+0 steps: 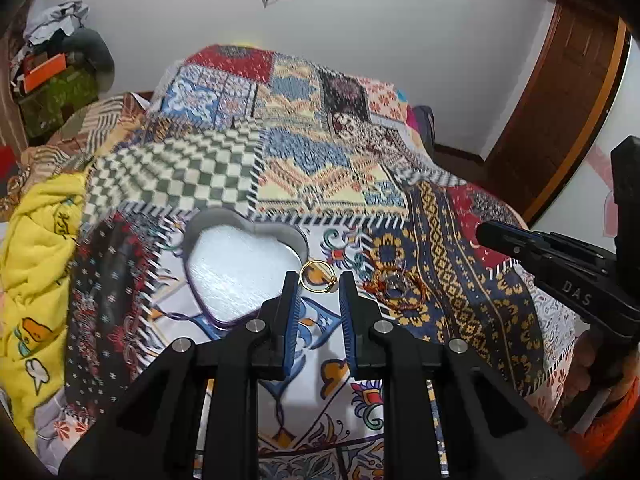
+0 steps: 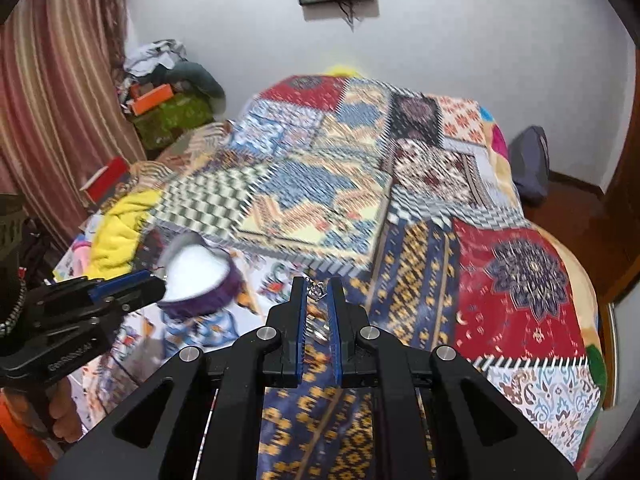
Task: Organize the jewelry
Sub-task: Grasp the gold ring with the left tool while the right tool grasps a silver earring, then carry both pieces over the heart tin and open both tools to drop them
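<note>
A heart-shaped purple jewelry box [image 1: 240, 268] with a white lining lies open on the patchwork bedspread; it also shows in the right wrist view [image 2: 198, 280]. A gold ring [image 1: 317, 276] lies on the cloth just right of the box. A red thread bracelet with a clear stone [image 1: 396, 284] lies further right. My left gripper [image 1: 319, 292] is open, its fingertips on either side of the gold ring. My right gripper [image 2: 317, 296] is shut on a small silver jewelry piece [image 2: 317, 291] and holds it above the bedspread. The right gripper also shows in the left wrist view [image 1: 496, 236].
The patchwork bedspread [image 1: 320, 168] covers the bed. A yellow blanket [image 1: 36, 248] lies at the left. Clutter and boxes [image 2: 160, 100] stand in the far left corner by a striped curtain [image 2: 52, 100]. A wooden door [image 1: 560, 100] is at the right.
</note>
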Demonstrator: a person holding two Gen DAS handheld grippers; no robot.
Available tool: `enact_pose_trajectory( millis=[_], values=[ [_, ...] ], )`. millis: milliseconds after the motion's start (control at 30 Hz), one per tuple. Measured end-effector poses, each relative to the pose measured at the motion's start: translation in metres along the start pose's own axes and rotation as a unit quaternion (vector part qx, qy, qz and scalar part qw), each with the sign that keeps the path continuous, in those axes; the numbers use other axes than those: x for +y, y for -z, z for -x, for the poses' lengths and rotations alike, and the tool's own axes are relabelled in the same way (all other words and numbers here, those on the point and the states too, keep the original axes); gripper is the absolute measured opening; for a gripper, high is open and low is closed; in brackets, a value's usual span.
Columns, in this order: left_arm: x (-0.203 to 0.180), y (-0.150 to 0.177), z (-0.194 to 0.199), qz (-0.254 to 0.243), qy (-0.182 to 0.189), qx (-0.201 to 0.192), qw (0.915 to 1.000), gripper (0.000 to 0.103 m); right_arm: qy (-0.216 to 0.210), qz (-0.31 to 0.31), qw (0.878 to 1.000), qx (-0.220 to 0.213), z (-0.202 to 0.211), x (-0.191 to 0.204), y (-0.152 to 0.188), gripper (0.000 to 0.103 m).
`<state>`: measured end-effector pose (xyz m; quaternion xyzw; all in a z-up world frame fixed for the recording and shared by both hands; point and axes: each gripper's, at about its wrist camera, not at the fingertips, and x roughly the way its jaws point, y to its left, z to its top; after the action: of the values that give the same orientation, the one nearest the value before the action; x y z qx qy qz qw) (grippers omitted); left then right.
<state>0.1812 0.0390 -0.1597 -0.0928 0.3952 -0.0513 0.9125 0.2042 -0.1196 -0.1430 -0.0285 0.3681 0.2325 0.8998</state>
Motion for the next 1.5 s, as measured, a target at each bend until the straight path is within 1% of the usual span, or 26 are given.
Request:
enact_pose_trajectory(
  millis=[233,367,567,667,833,1000,1200,1400,1500],
  values=[
    [0.012,-0.012,0.021,0.002,-0.011,-0.030,0.9995,0.018,-0.027,0.019,0.999,-0.023,0.000,0.028,-0.015,0.009],
    [0.022,-0.017,0.028,0.003,-0.018,-0.042,0.9990,0.018,-0.042,0.029,0.998,-0.028,-0.004,0.042,-0.021,0.009],
    [0.037,-0.024,0.027,0.005,-0.029,-0.048,0.9984,0.018,-0.064,0.042,0.997,-0.025,-0.017,0.061,-0.026,0.009],
    [0.043,-0.025,0.023,0.005,-0.033,-0.048,0.9983,0.018,-0.075,0.046,0.996,-0.016,-0.030,0.068,-0.026,0.009],
    [0.054,-0.026,0.012,0.009,-0.032,-0.038,0.9987,0.018,-0.086,0.051,0.995,0.004,-0.050,0.076,-0.023,0.009],
    [0.064,-0.022,-0.007,0.011,-0.019,-0.013,0.9997,0.018,-0.096,0.058,0.993,0.033,-0.070,0.081,-0.020,0.009],
    [0.069,-0.021,-0.026,-0.002,-0.018,0.012,0.9998,0.018,-0.106,0.063,0.990,0.066,-0.093,0.083,-0.017,0.009],
    [0.068,-0.021,-0.035,-0.013,-0.022,0.018,0.9995,0.018,-0.114,0.059,0.987,0.092,-0.109,0.081,-0.013,0.009],
    [0.069,-0.020,-0.036,-0.016,-0.023,0.020,0.9994,0.018,-0.112,0.060,0.987,0.100,-0.114,0.082,-0.011,0.009]
  ],
)
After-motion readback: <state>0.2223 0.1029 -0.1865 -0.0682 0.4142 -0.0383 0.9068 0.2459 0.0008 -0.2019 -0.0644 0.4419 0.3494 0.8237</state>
